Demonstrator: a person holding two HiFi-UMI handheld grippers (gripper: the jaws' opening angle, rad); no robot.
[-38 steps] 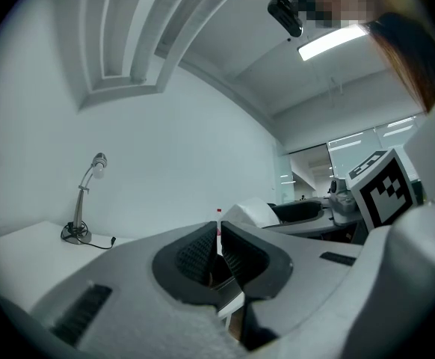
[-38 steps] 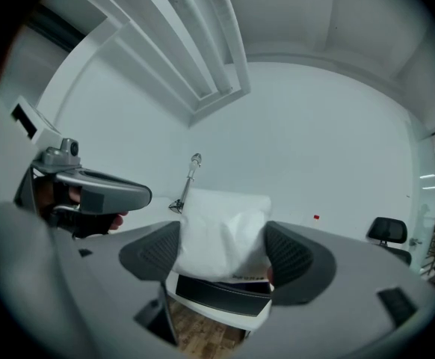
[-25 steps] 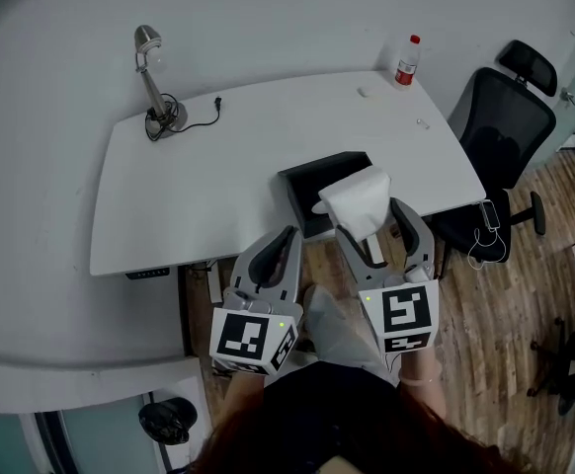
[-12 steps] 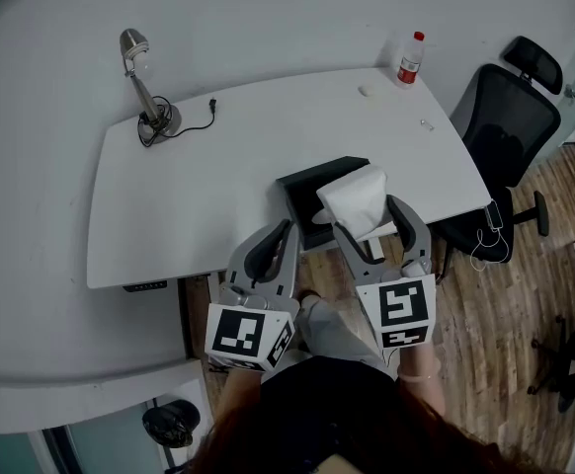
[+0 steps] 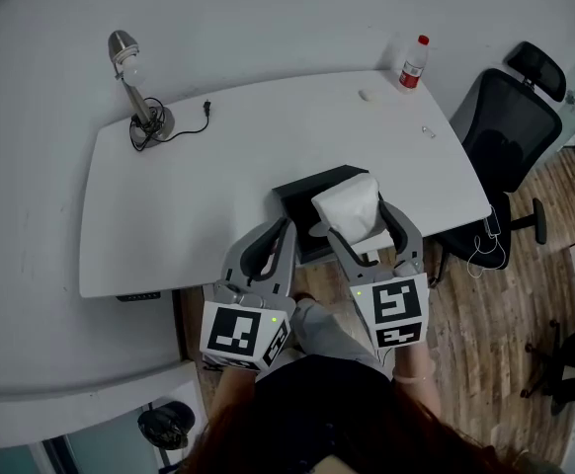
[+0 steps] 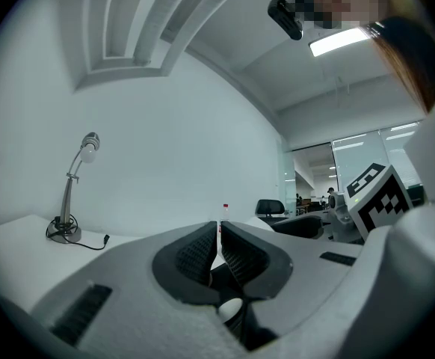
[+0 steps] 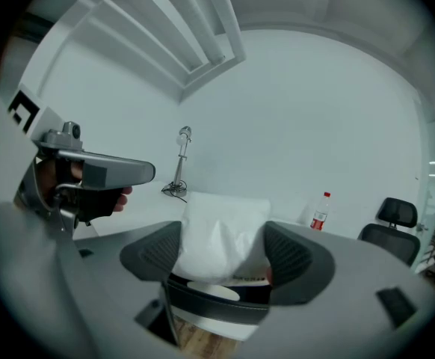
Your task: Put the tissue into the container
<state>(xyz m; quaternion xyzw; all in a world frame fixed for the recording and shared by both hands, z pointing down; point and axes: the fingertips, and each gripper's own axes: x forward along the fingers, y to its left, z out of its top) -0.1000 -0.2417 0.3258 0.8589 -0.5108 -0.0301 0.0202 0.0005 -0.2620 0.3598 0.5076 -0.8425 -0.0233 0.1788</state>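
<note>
A white tissue pack (image 5: 349, 205) (image 7: 221, 234) is squeezed between the jaws of my right gripper (image 5: 359, 227) (image 7: 223, 254), which is shut on it. The pack hangs over the near part of a black rectangular container (image 5: 302, 194) standing at the front edge of the white table (image 5: 218, 176). In the right gripper view the container's dark rim (image 7: 210, 298) shows just below the pack. My left gripper (image 5: 268, 247) (image 6: 218, 251) is shut and holds nothing. It hovers at the table's front edge, left of the container.
A silver desk lamp (image 5: 134, 87) with its cable stands at the table's back left. A red-capped bottle (image 5: 413, 63) stands at the back right corner. A black office chair (image 5: 505, 136) is right of the table, on wooden floor.
My right gripper has carried the tissue pack slightly left and forward over the container. The left gripper has kept its place beside it.
</note>
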